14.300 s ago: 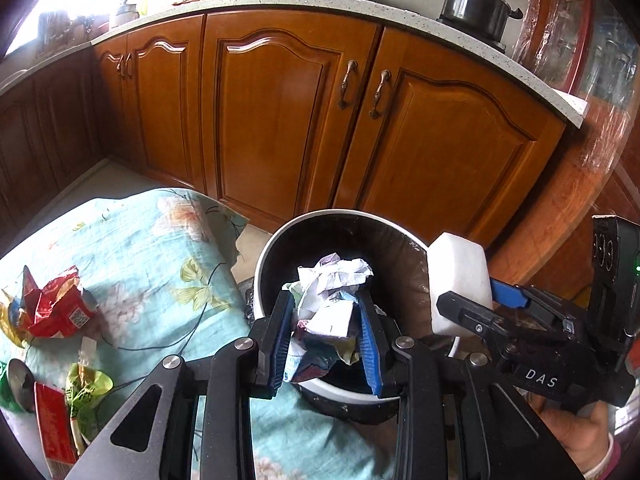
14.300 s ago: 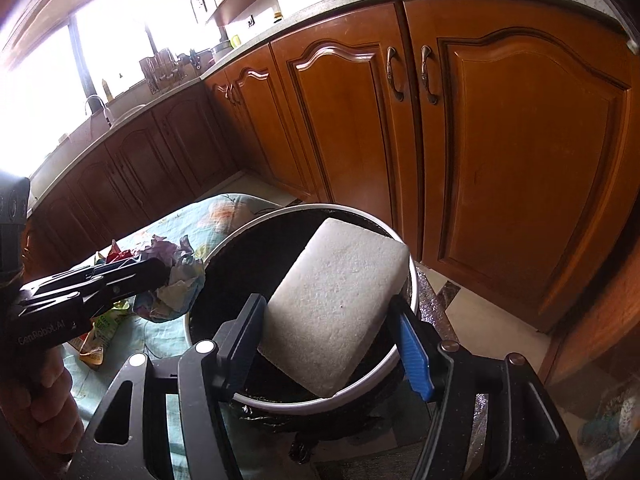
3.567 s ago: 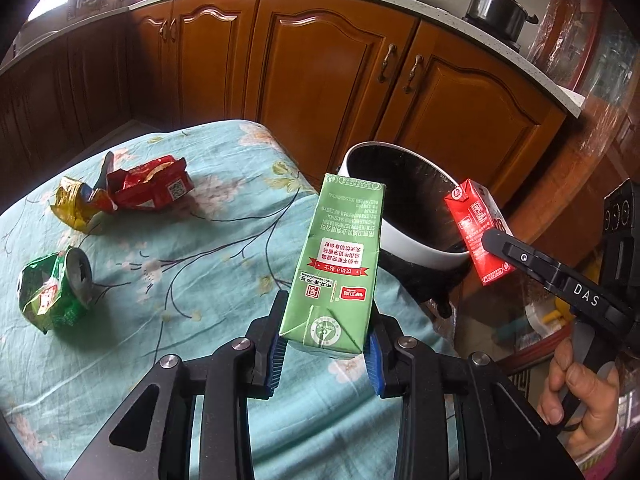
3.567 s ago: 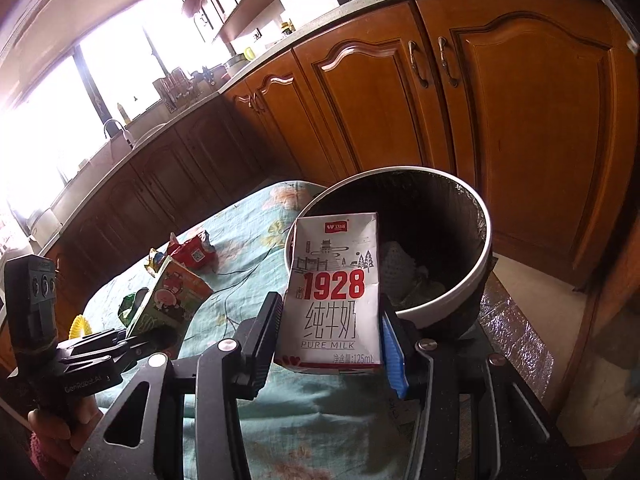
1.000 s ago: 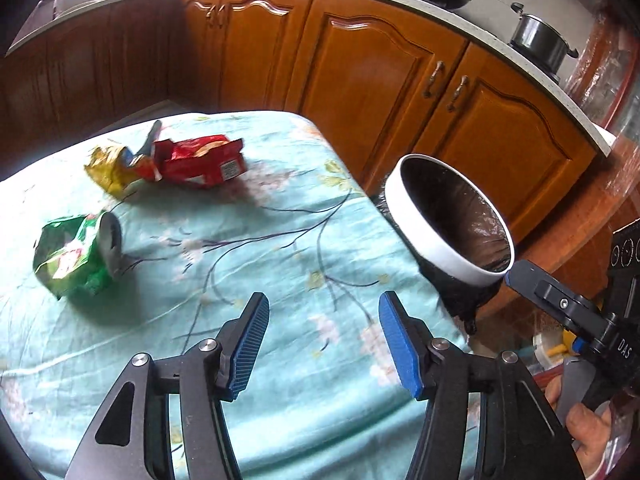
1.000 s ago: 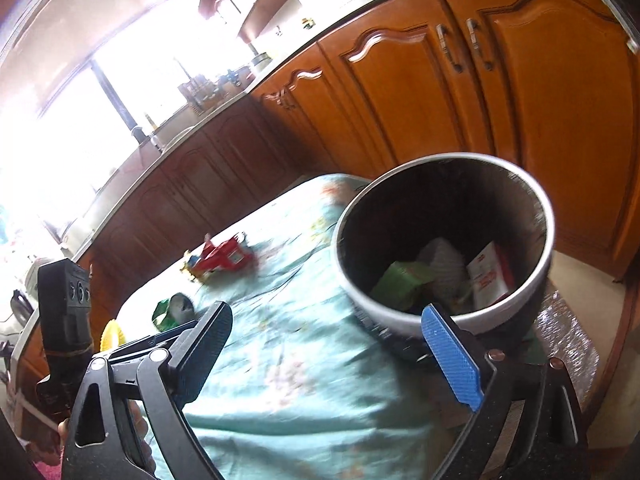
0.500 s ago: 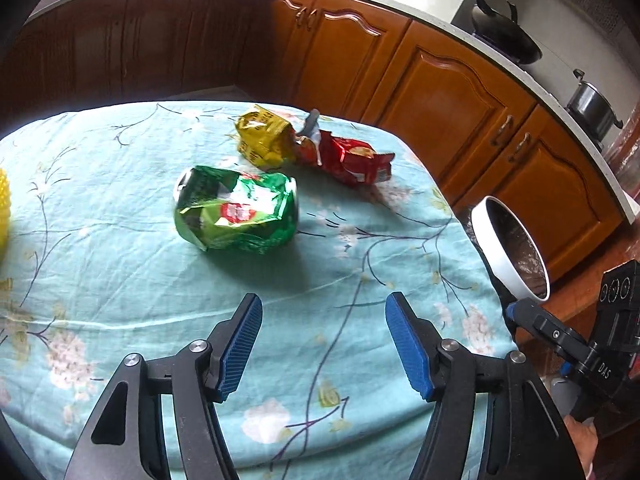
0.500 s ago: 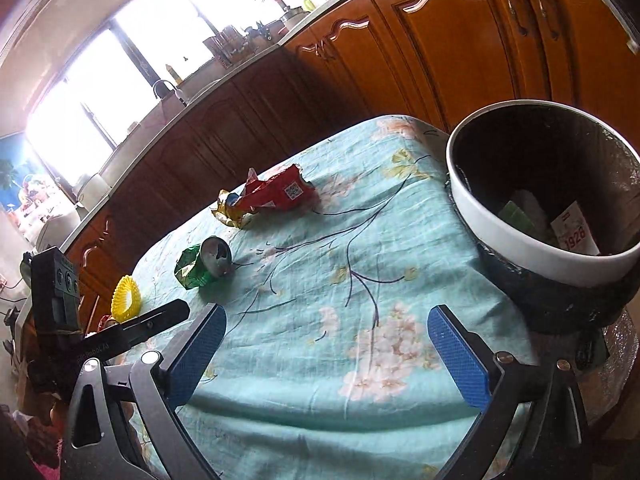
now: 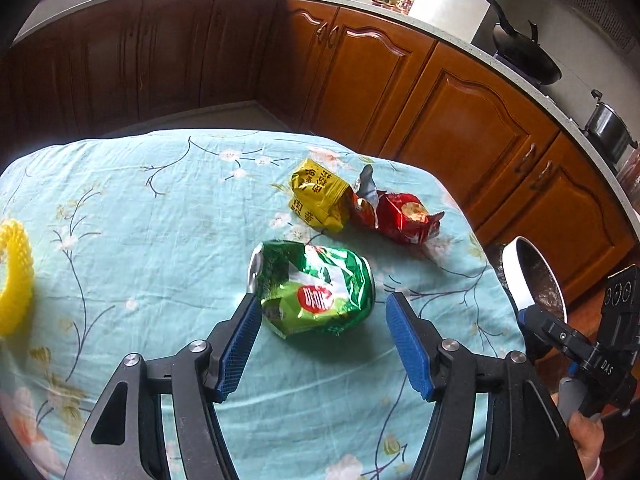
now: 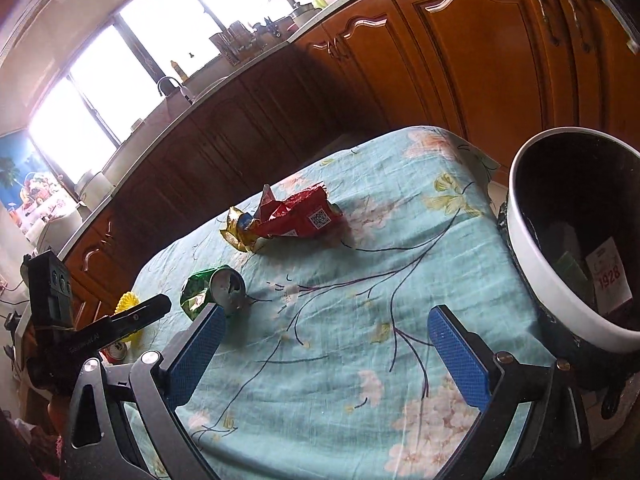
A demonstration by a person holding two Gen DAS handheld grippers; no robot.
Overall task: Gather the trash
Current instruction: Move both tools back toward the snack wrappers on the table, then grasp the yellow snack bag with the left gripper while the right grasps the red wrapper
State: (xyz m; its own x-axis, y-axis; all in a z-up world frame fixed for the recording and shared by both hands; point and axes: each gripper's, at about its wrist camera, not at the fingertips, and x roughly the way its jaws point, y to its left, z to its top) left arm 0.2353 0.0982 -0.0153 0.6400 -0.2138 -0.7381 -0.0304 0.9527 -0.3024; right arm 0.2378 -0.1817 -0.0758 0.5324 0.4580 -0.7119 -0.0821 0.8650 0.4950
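A crushed green can (image 9: 314, 289) lies on the teal flowered tablecloth (image 9: 160, 240). My left gripper (image 9: 324, 312) is open, its blue pads on either side of the can's near end, apart from it. Beyond lie a yellow wrapper (image 9: 317, 194) and a red wrapper (image 9: 400, 212). My right gripper (image 10: 326, 318) is open and empty above the cloth; the can (image 10: 212, 290) and red wrapper (image 10: 300, 216) lie ahead of it. The white-rimmed bin (image 10: 536, 264) stands at the table's right edge, with cartons inside.
A yellow mesh ring (image 9: 14, 276) lies at the table's left edge. Wooden kitchen cabinets (image 9: 440, 120) run behind the table. The bin (image 9: 516, 276) also shows at the right of the left wrist view, beside the other gripper's body (image 9: 580, 352).
My left gripper has moved forward over the table, so the green can now sits between its open pads. My right gripper has drawn back from the bin towards the table's middle.
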